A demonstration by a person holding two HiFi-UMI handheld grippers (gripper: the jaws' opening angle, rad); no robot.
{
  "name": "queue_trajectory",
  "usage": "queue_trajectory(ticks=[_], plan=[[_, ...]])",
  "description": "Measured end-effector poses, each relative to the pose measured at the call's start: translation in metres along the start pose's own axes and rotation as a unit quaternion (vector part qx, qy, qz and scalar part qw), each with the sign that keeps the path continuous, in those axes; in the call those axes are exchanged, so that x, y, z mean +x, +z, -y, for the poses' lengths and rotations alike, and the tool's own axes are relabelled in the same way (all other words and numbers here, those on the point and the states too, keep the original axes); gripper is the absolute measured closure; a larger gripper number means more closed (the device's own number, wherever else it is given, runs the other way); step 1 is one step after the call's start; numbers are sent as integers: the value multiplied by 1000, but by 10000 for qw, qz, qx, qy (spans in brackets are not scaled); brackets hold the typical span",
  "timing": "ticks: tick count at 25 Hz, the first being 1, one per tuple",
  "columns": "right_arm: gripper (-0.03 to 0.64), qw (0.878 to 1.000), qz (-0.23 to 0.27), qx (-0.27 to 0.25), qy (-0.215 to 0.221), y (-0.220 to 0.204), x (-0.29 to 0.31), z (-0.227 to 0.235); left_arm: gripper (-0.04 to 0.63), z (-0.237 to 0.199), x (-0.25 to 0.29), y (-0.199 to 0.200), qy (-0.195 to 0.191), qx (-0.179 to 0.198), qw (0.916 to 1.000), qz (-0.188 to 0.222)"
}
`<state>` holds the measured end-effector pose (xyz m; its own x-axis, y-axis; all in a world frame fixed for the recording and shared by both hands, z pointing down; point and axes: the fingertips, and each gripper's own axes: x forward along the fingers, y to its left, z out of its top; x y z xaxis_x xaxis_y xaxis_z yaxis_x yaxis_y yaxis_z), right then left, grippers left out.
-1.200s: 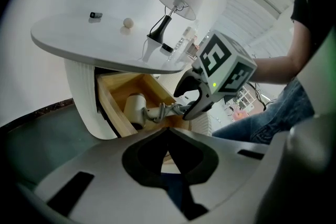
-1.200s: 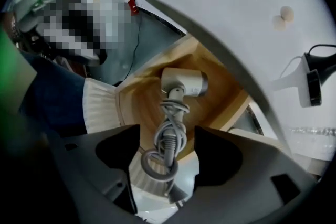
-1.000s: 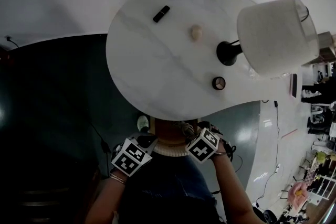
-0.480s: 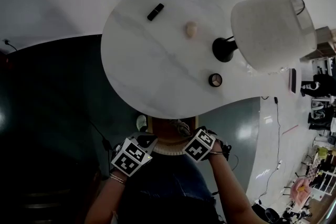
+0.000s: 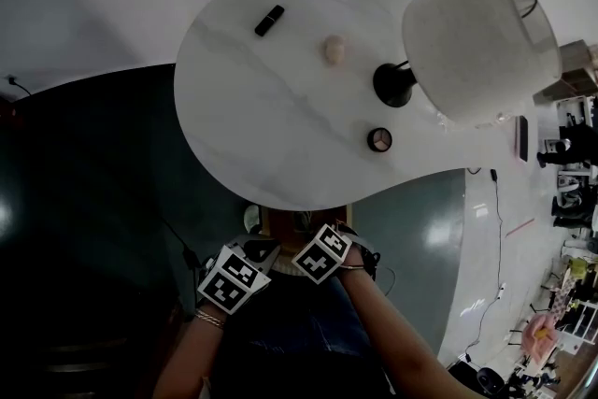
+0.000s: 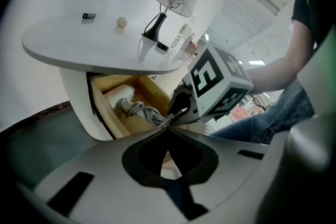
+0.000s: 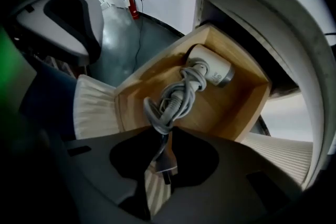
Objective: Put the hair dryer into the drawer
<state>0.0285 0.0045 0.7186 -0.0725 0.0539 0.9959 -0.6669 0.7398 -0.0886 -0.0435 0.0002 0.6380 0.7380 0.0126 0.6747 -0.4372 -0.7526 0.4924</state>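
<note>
Under the white marble desk (image 5: 280, 107), our right tool (image 7: 167, 131) clamps the grey coiled cord (image 7: 178, 97) of the white hair dryer (image 7: 212, 68) lying toward one o'clock in the wooden drawer (image 7: 242, 107).

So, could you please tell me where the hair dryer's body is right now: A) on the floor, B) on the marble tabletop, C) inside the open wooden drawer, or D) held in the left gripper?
C: the hair dryer lies inside the open drawer, with its bundled cord pinched by the right gripper.
</note>
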Motion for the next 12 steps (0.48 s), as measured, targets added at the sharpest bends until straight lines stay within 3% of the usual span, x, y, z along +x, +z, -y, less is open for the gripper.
queue_trajectory(ticks=[7, 12], plan=[[510, 9989, 122, -373, -245, -4, 31, 2, 580, -2, -1, -3, 75, -88, 9999, 33], [383, 9971, 329, -639, -257, 7, 29, -5, 580, -3, -4, -5, 93, -177, 9998, 92]])
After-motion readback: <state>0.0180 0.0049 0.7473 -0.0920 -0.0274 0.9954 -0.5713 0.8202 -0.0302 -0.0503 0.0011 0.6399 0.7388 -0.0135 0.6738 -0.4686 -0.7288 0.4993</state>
